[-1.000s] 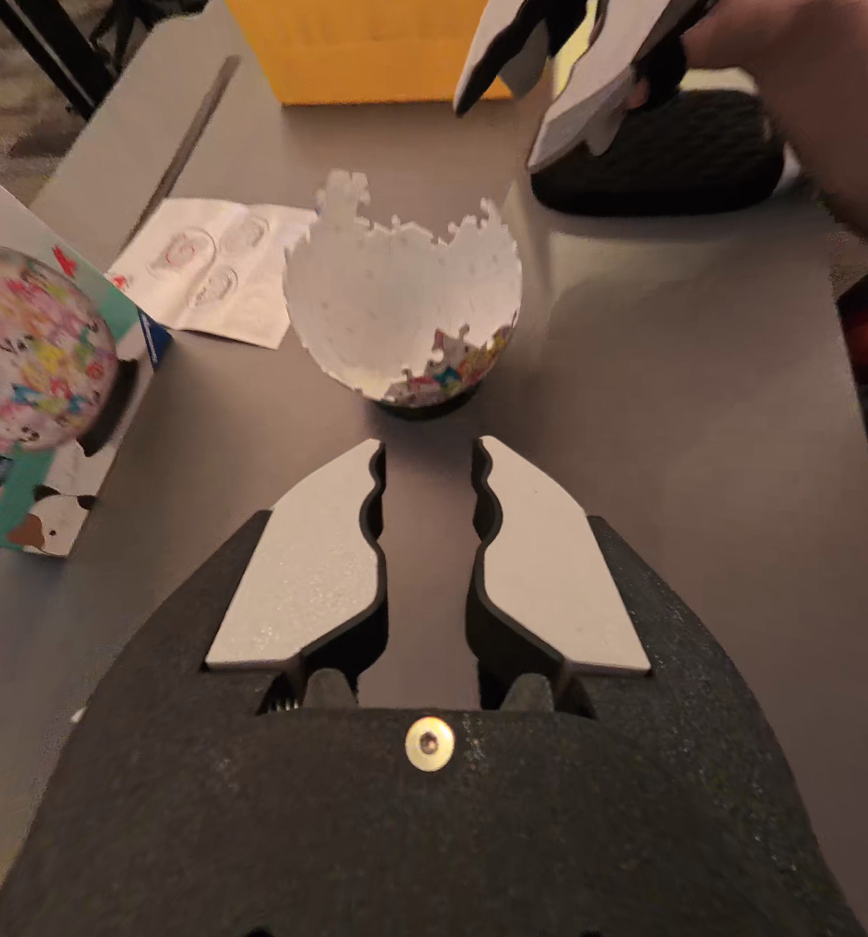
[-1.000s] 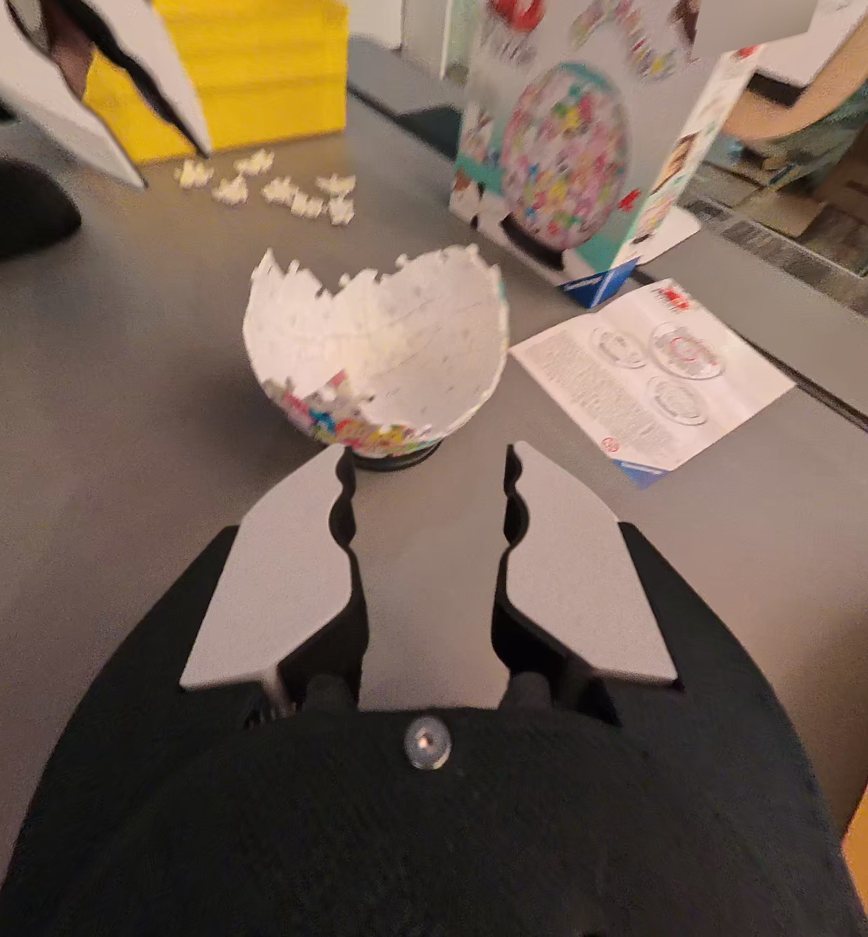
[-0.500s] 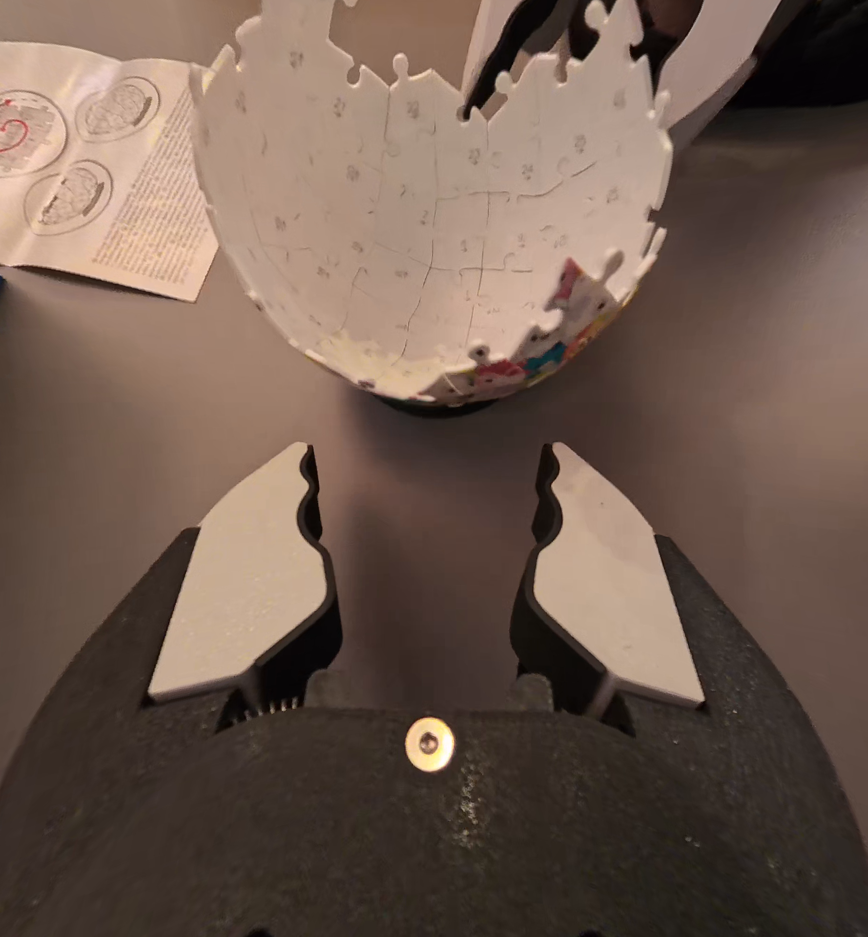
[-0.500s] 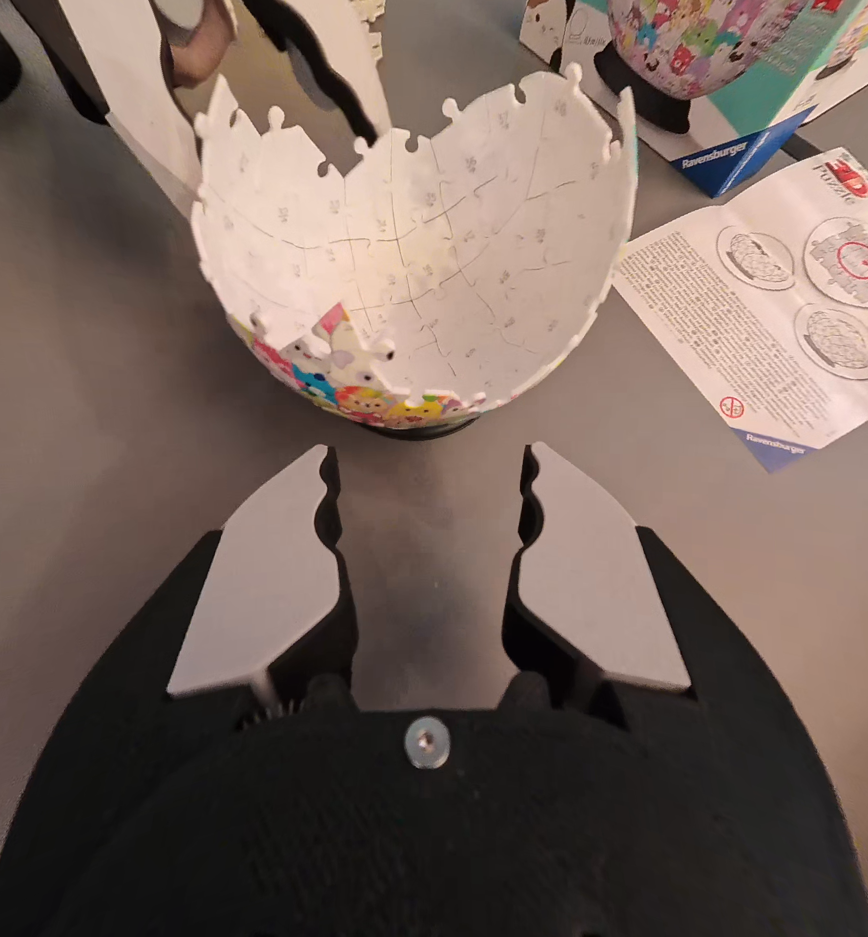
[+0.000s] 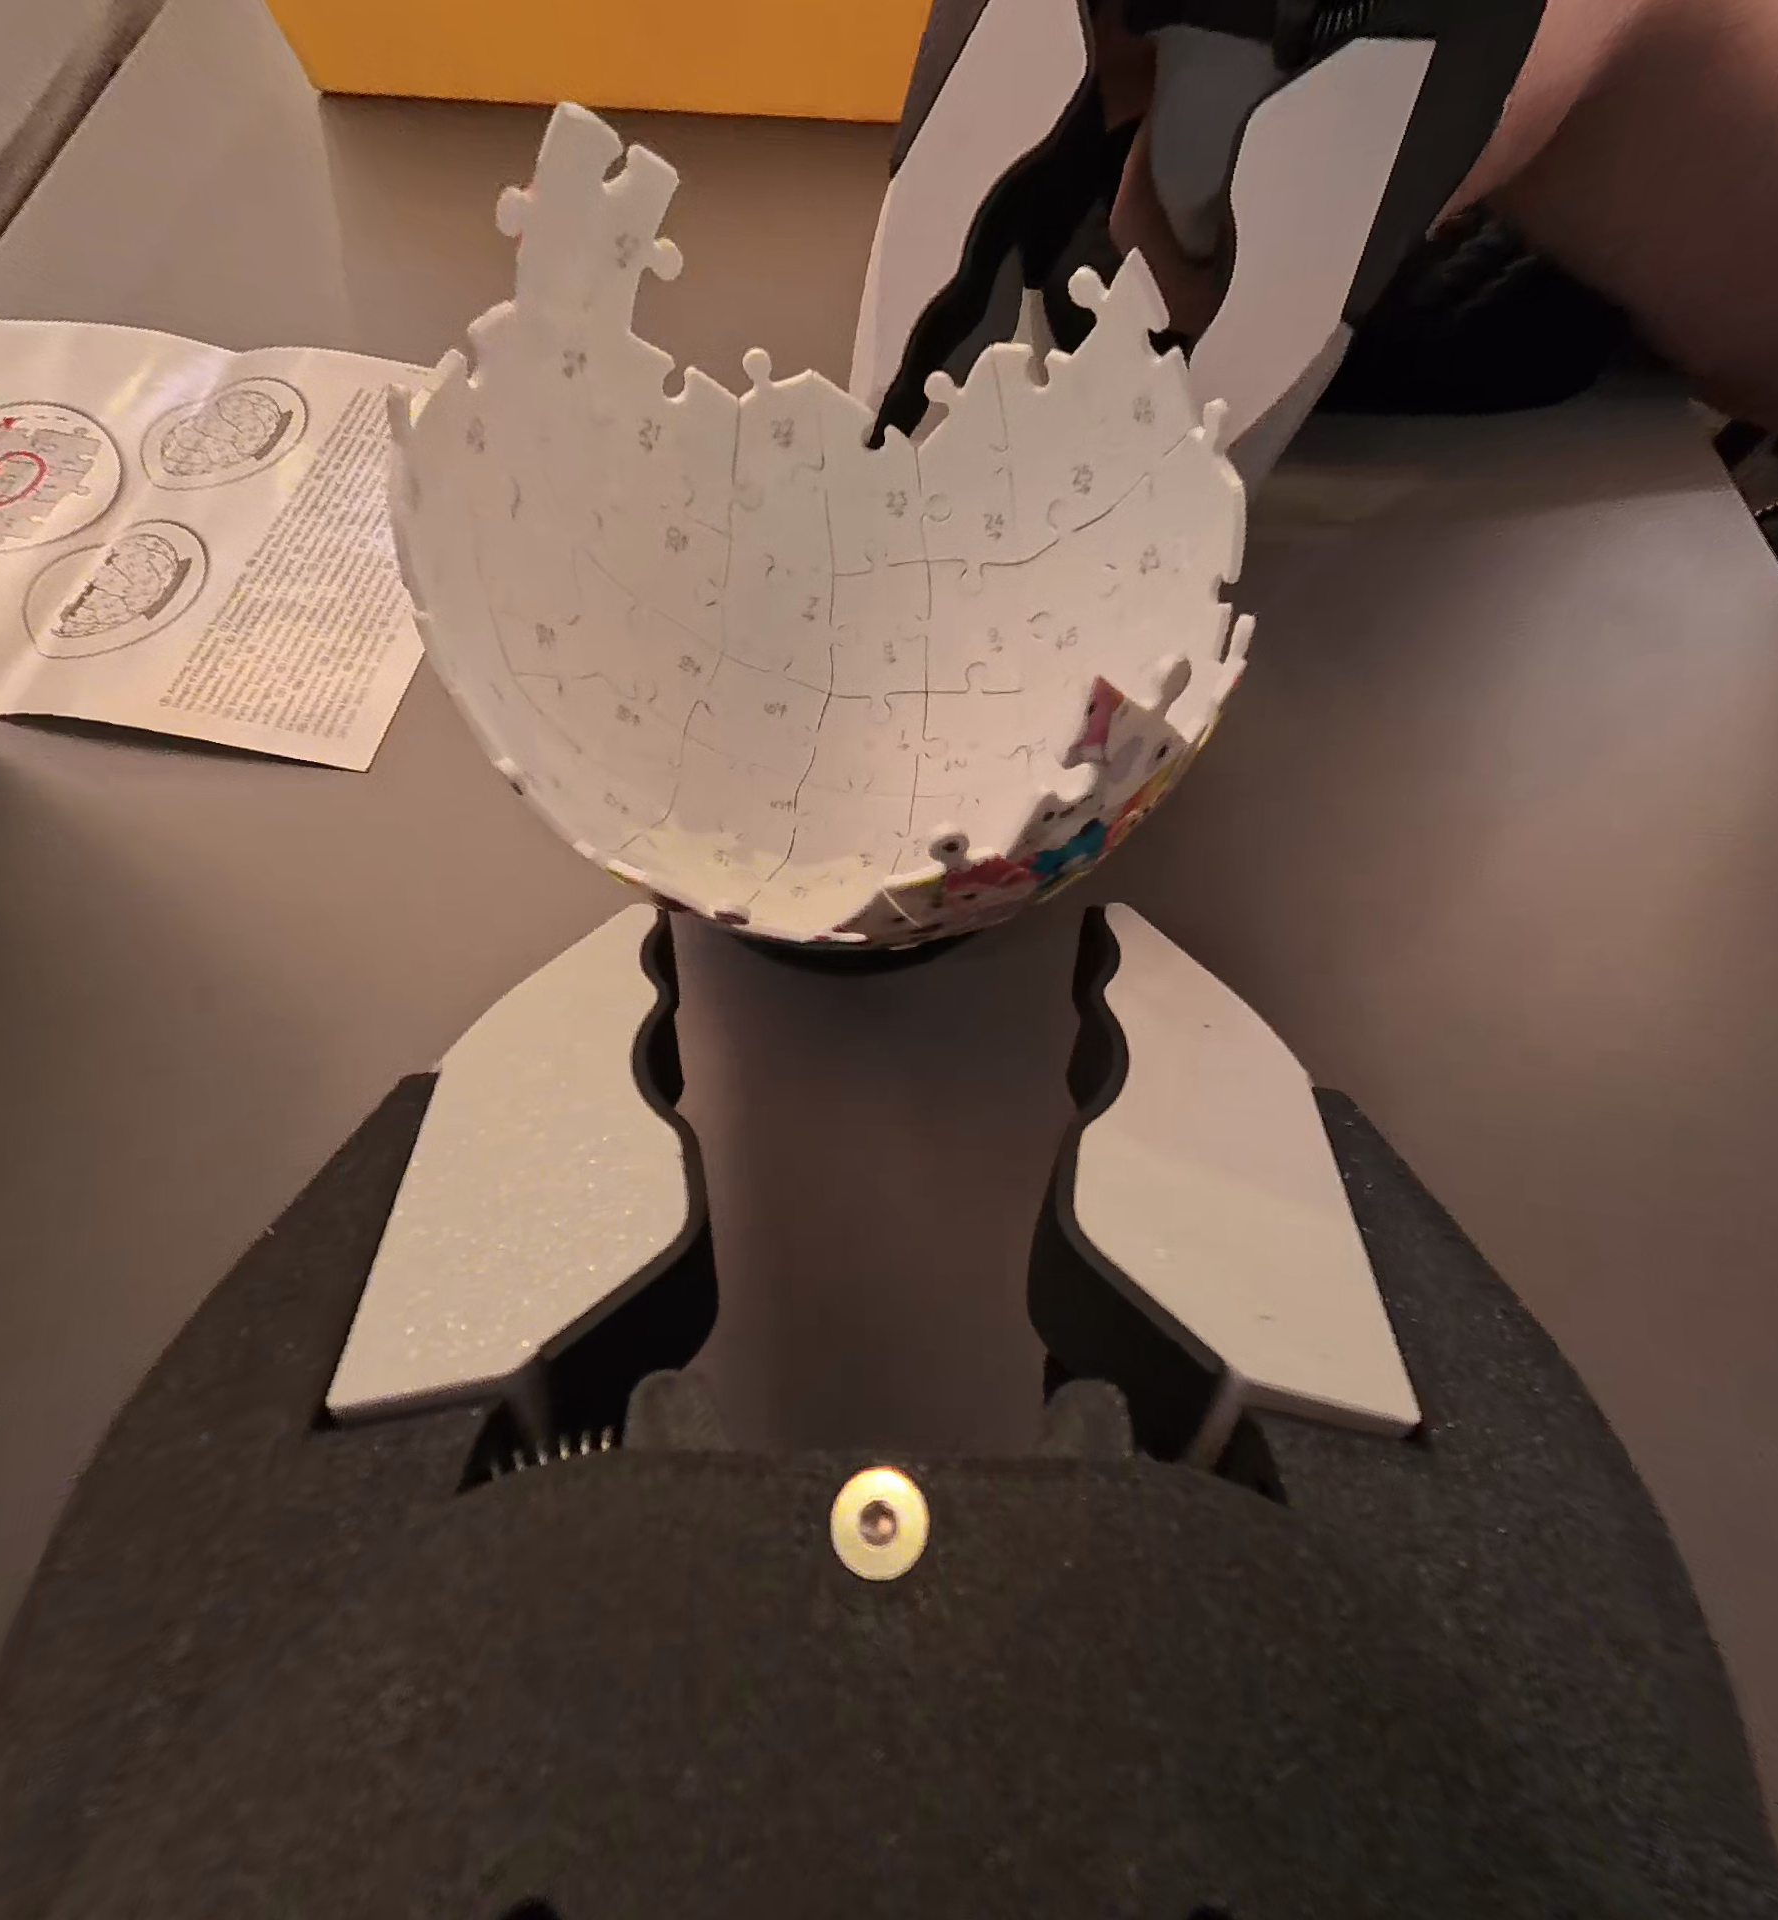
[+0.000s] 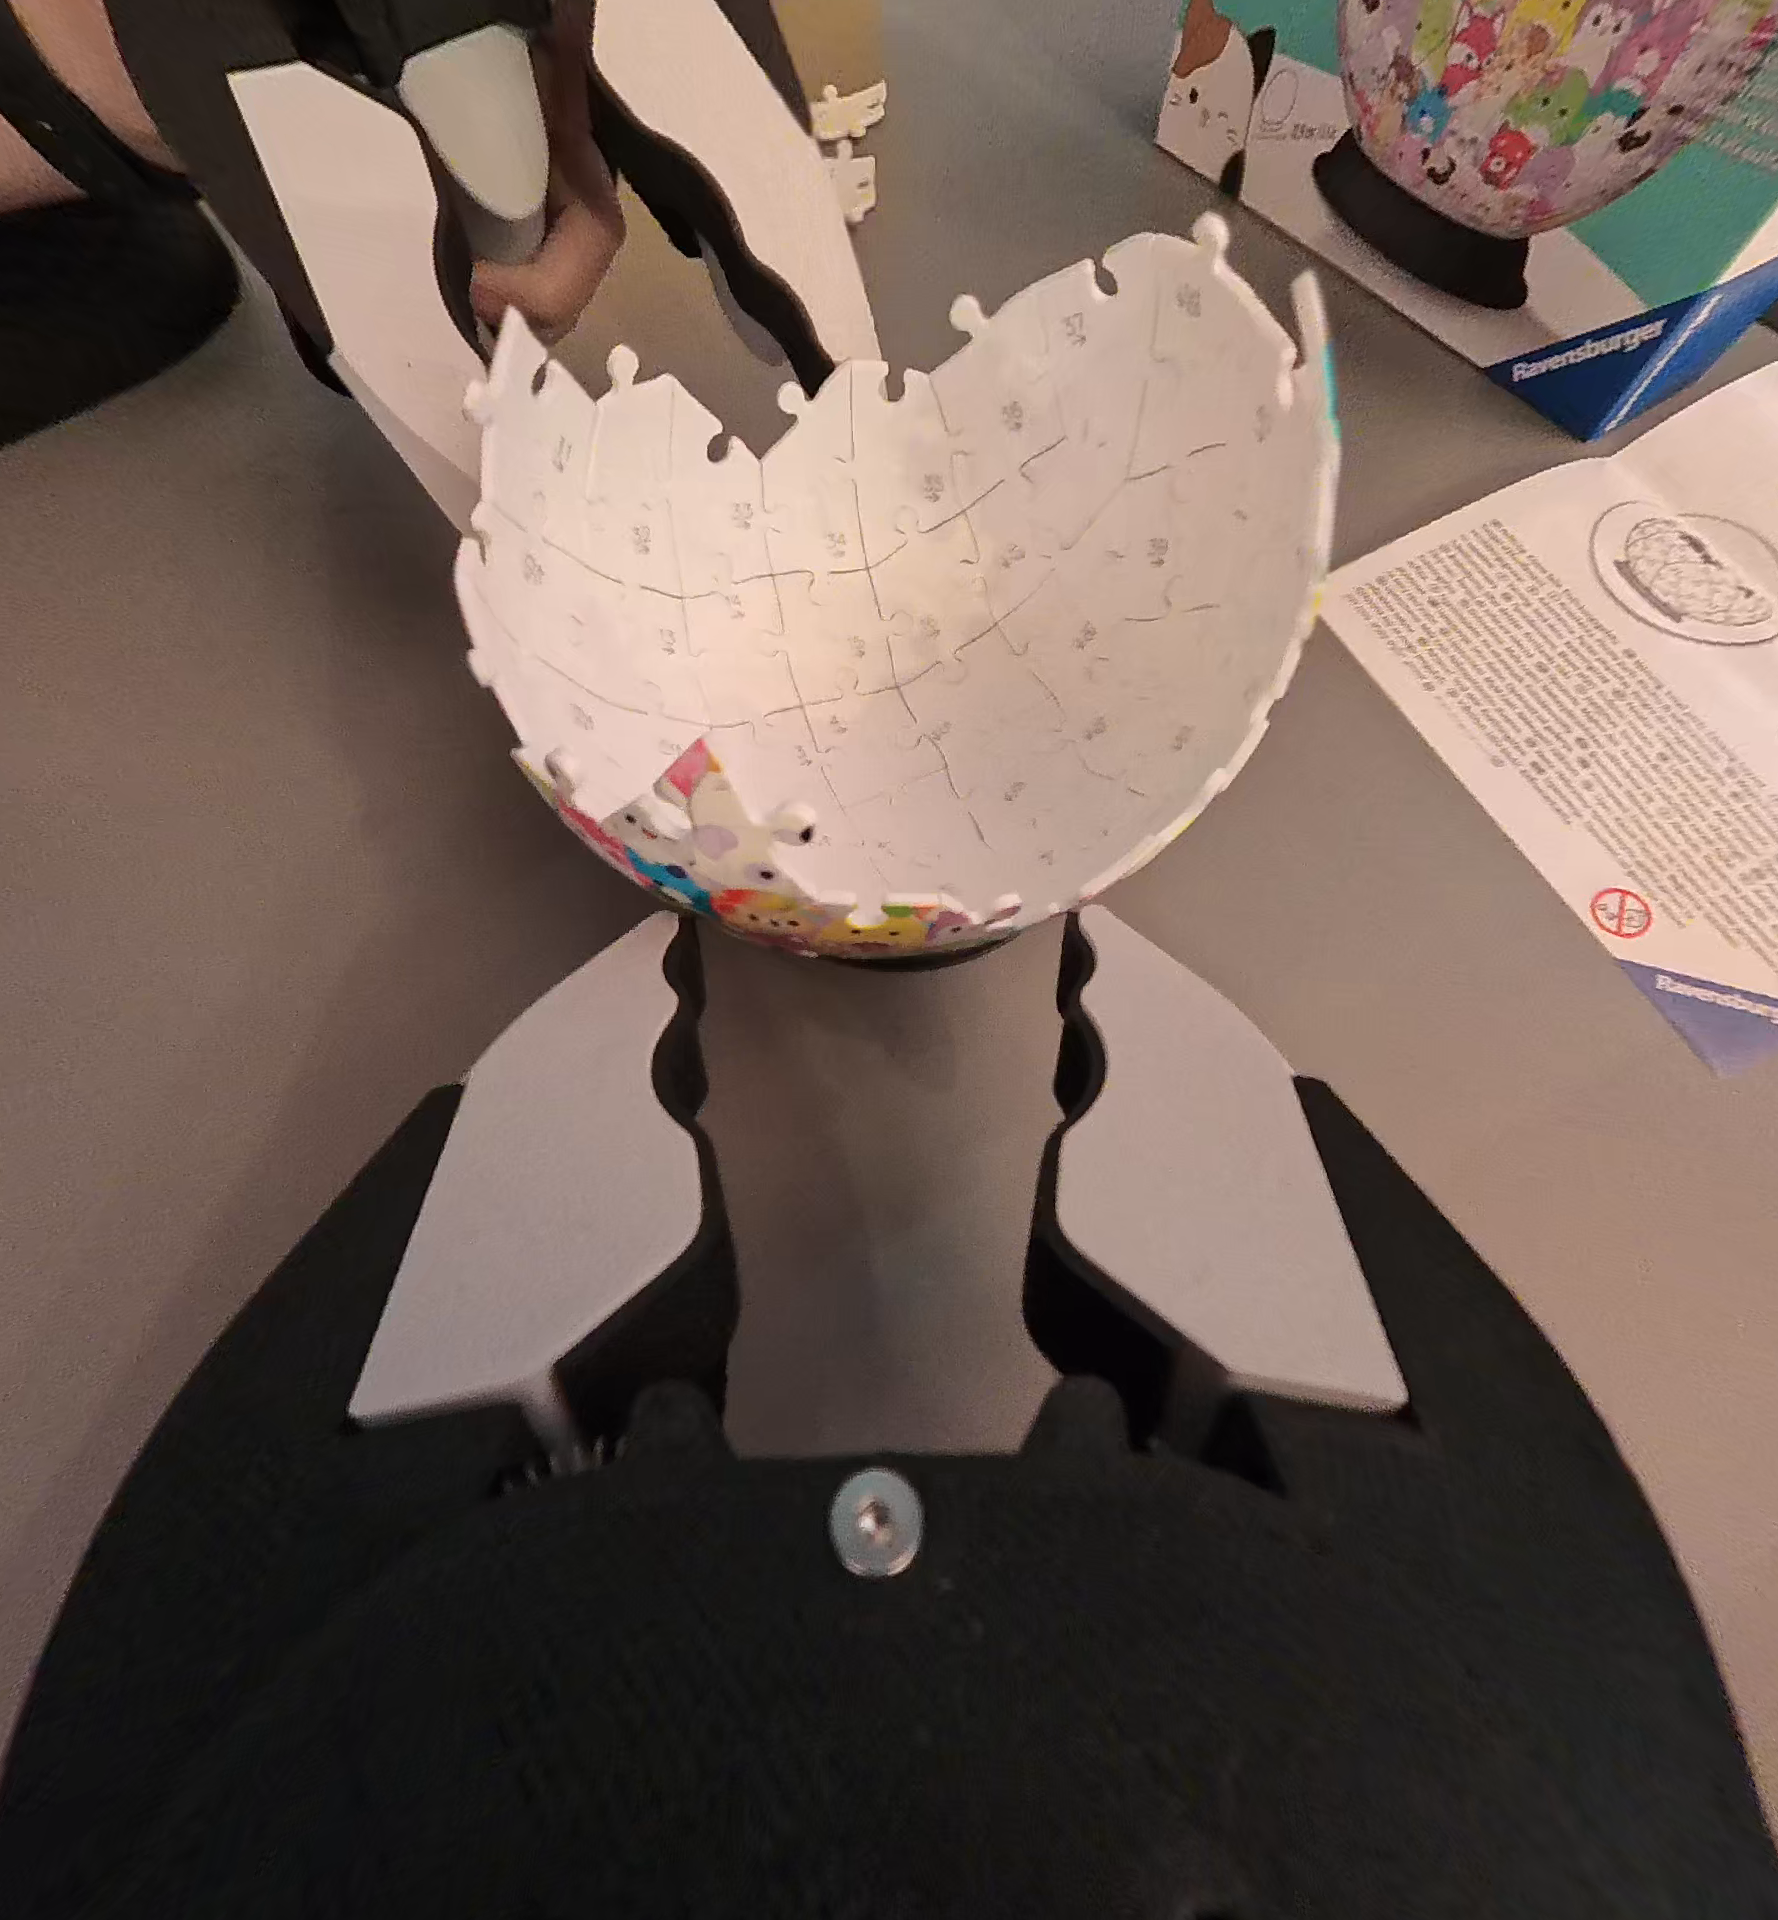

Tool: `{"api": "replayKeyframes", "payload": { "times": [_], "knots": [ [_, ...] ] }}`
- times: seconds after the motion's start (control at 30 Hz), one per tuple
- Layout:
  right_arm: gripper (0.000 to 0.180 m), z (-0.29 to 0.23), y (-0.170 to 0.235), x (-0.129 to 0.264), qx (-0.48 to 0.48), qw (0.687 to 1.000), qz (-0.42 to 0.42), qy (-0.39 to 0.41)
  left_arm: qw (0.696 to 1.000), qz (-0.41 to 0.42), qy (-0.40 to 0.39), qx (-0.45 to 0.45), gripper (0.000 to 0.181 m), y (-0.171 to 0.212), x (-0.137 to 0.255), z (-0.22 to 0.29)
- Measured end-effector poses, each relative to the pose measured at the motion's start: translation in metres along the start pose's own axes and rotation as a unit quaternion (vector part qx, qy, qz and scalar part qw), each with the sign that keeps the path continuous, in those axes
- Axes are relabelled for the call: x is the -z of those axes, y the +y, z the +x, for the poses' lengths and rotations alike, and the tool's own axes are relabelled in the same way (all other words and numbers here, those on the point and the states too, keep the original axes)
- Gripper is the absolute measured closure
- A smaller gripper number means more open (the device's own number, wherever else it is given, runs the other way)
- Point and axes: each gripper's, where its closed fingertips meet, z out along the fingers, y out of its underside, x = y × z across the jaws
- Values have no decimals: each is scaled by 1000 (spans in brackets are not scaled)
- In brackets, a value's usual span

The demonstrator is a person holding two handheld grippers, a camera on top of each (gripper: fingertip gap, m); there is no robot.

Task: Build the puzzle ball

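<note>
The half-built puzzle ball [image 5: 812, 644] is a white bowl-shaped shell with a jagged rim and a colourful outside. It stands on a small black stand on the grey table and also shows in the right wrist view [image 6: 895, 644]. My left gripper [image 5: 874, 925] is open and empty, its fingertips at the ball's base on either side. My right gripper [image 6: 880, 930] is open and empty, at the ball's base from the opposite side. Each gripper shows behind the ball in the other's view: the right one [image 5: 1051, 343] and the left one [image 6: 646, 353].
An instruction sheet [image 5: 158, 540] lies beside the ball, also in the right wrist view [image 6: 1633, 748]. The puzzle box [image 6: 1550, 166] stands beyond it. Loose white pieces [image 6: 849, 135] lie farther back. A yellow bin [image 5: 604, 52] and a black pad [image 5: 1550, 322] sit at the table's far side.
Both grippers have moved in toward the ball from opposite sides over the last second, and their jaws have opened wider. The ball has stayed on its stand.
</note>
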Motion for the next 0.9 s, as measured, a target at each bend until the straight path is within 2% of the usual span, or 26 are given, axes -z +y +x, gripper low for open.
{"api": "replayKeyframes", "payload": {
  "times": [0.4, 0.7, 0.9],
  "knots": [
    [114, -7, -3, 8, -103, 989, -9, -103, 998, -20, -2, 63, 110, -1, 0, 11],
    [114, 1, -8, 14, -116, 979, -23, -169, 997, -35, -3, 72, 110, 5, -2, 24],
    [114, 4, -6, 16, -96, 979, -33, -175, 997, -28, -3, 68, 111, 2, -2, 30]
  ]
}}
